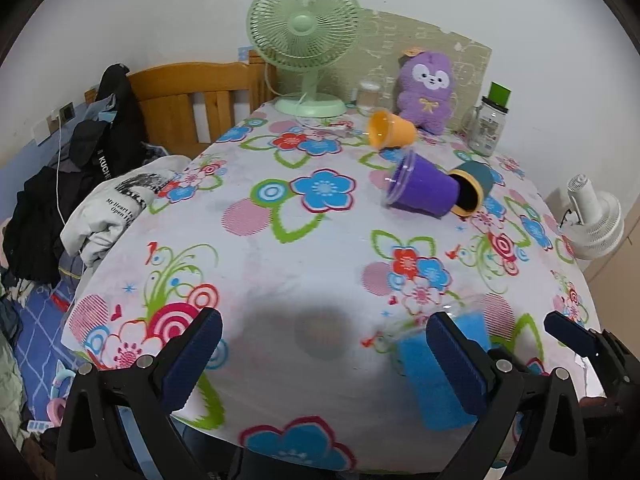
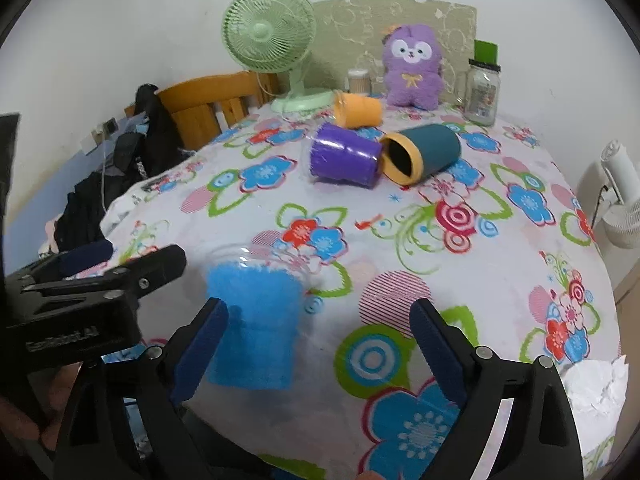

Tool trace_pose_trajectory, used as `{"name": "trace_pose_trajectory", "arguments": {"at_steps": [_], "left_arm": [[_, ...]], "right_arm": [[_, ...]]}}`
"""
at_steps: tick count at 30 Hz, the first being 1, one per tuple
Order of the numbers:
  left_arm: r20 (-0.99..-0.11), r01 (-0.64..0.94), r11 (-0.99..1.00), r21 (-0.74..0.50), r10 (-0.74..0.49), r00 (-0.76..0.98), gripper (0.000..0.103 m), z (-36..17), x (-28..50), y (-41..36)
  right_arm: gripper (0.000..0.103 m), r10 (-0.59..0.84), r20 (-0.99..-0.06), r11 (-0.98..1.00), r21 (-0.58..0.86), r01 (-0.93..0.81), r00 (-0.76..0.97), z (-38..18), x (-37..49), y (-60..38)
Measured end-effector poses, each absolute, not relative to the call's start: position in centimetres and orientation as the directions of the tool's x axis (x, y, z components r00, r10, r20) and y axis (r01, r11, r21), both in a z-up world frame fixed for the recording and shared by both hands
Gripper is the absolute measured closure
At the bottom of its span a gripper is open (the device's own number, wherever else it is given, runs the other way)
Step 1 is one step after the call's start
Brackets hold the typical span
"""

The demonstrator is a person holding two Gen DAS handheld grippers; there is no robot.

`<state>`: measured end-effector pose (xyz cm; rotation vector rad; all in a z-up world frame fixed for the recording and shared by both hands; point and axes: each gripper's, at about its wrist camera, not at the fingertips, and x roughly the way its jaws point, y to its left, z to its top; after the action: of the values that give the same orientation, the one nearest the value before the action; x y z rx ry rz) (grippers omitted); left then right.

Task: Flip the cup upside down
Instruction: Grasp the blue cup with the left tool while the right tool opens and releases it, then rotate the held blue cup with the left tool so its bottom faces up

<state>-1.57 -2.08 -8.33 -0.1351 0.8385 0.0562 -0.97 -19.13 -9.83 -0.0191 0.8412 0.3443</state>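
Note:
A blue fuzzy cup (image 2: 256, 320) with a clear rim lies on the floral tablecloth near the front edge, rim pointing away; it also shows in the left wrist view (image 1: 436, 376). My right gripper (image 2: 320, 344) is open and empty, its left finger (image 2: 200, 352) beside the cup. My left gripper (image 1: 324, 356) is open and empty, its right finger (image 1: 456, 364) in front of the cup. A purple cup (image 2: 345, 157), a teal cup with a yellow rim (image 2: 424, 152) and an orange cup (image 2: 357, 109) lie on their sides further back.
A green fan (image 2: 272, 40), a purple plush toy (image 2: 412, 68) and glass jars (image 2: 483, 92) stand at the table's back. A wooden chair with clothes (image 1: 120, 128) is to the left. A white fan (image 2: 620, 200) is to the right. Crumpled white paper (image 2: 596, 388) lies at the front right.

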Motion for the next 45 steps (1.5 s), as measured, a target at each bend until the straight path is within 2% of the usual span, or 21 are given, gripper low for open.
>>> {"name": "trace_pose_trajectory", "arguments": {"at_steps": [4, 17, 27, 39, 41, 42, 45], "left_arm": [[-0.739, -0.091, 0.991, -0.094, -0.008, 0.673, 0.000, -8.0, -1.8, -3.6], [-0.752, -0.028, 0.995, -0.097, -0.055, 0.657, 0.000, -8.4, -2.7, -8.3], [-0.789, -0.002, 0.997, -0.083, -0.064, 0.611, 0.000, -10.3, -2.0, -10.2], [-0.819, 0.027, 0.998, -0.049, -0.055, 0.571, 0.000, -12.4, -1.8, -11.1], [-0.818, 0.028, 0.998, -0.050, -0.057, 0.572, 0.002, -12.4, -1.8, -11.0], [-0.816, 0.028, 0.998, -0.048, -0.056, 0.575, 0.006, -12.4, -1.8, -10.9], [-0.818, 0.047, 0.997, -0.062, -0.078, 0.570, 0.030, -12.6, -1.6, -10.8]], "right_arm": [[0.009, 0.323, -0.712, 0.938, 0.156, -0.309, 0.623, -9.6, -1.4, -20.5], [0.009, 0.274, -0.717, 0.957, 0.138, -0.255, 0.641, -10.1, -2.5, -25.8], [0.009, 0.231, -0.737, 0.973, 0.187, -0.136, 0.635, -11.1, -2.9, -30.4], [0.009, 0.241, -0.740, 0.970, 0.190, -0.149, 0.628, -11.1, -2.7, -29.8], [0.009, 0.241, -0.741, 0.970, 0.190, -0.149, 0.626, -11.1, -2.6, -29.7], [0.009, 0.240, -0.742, 0.971, 0.189, -0.147, 0.626, -11.1, -2.6, -29.6], [0.009, 0.236, -0.744, 0.972, 0.189, -0.142, 0.625, -11.1, -2.6, -29.5]]}}
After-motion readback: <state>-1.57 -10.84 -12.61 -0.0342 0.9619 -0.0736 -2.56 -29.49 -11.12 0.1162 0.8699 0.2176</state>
